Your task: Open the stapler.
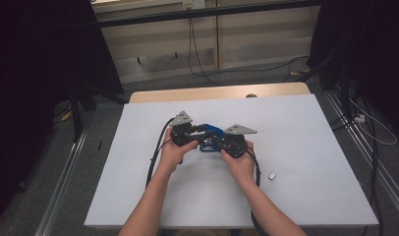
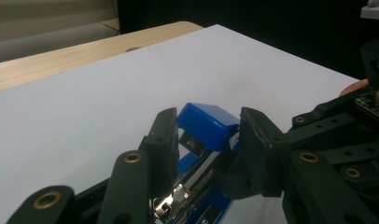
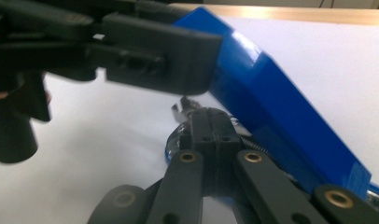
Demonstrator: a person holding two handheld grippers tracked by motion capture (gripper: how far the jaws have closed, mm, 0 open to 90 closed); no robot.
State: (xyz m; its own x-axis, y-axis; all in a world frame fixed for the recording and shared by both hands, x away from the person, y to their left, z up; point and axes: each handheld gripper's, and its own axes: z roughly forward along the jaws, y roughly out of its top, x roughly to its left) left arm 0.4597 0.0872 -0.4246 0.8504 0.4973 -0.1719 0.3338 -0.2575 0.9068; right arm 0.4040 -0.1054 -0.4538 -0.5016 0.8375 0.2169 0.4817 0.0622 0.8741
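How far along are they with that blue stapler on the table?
Done: the blue stapler is hinged open, its cover raised off the metal staple channel. In hand: the left gripper clamps the raised cover, while the right gripper, its fingers closed together, works at the channel. Left: probably loading, since a small metal piece, perhaps a staple strip, lies untouched on the white table; then closing the stapler.

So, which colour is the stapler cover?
Blue; the stapler cover shows best in the right gripper view.

A small silvery metal piece (image 1: 272, 176) lies on the white tabletop (image 1: 305, 147), whose wooden far edge (image 1: 217, 92) faces cables (image 1: 197, 54) on the floor.
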